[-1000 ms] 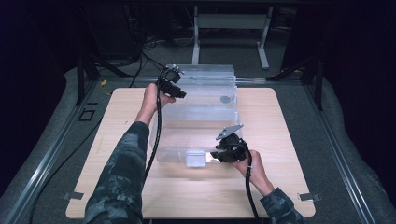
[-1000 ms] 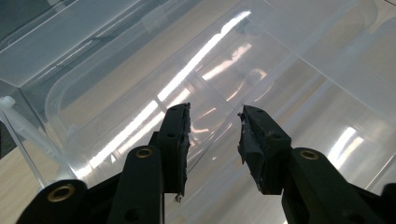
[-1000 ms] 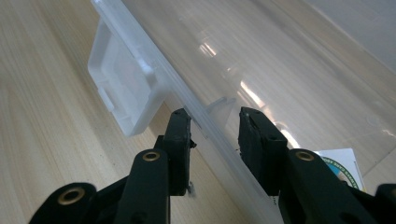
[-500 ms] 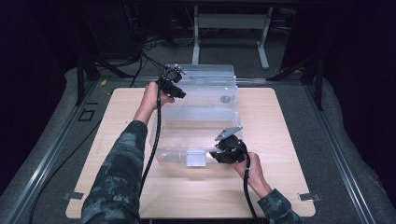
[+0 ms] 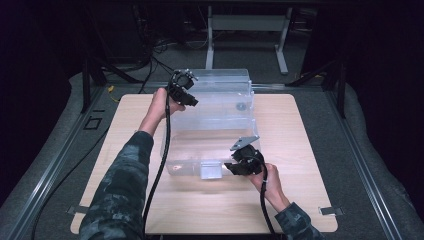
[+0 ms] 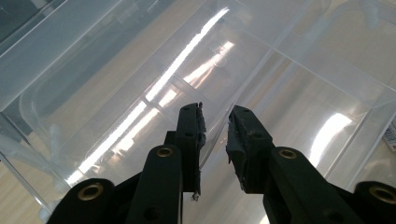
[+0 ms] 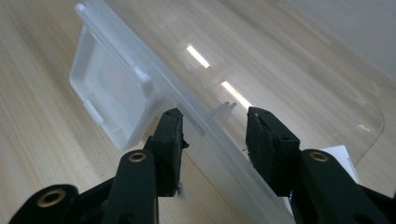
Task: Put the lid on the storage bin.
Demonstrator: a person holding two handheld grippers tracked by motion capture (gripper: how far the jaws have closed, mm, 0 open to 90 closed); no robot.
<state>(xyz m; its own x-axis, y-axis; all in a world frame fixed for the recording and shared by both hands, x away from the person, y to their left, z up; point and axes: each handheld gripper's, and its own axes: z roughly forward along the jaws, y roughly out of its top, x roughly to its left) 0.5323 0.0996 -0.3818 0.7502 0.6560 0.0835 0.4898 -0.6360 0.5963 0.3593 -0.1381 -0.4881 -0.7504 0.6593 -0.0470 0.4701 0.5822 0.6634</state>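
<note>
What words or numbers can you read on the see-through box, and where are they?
None can be read.
Round sticker on the clear plastic box, on its right wall: too small to read.
White label at the edge of the left gripper view: cut off and blurred.
White label behind the right gripper's jaw in the right gripper view: no print shows.

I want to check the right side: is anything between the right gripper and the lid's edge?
Nothing visible is. The right gripper already straddles the clear lid's near edge, jaws apart on either side of the rim beside the latch.
</note>
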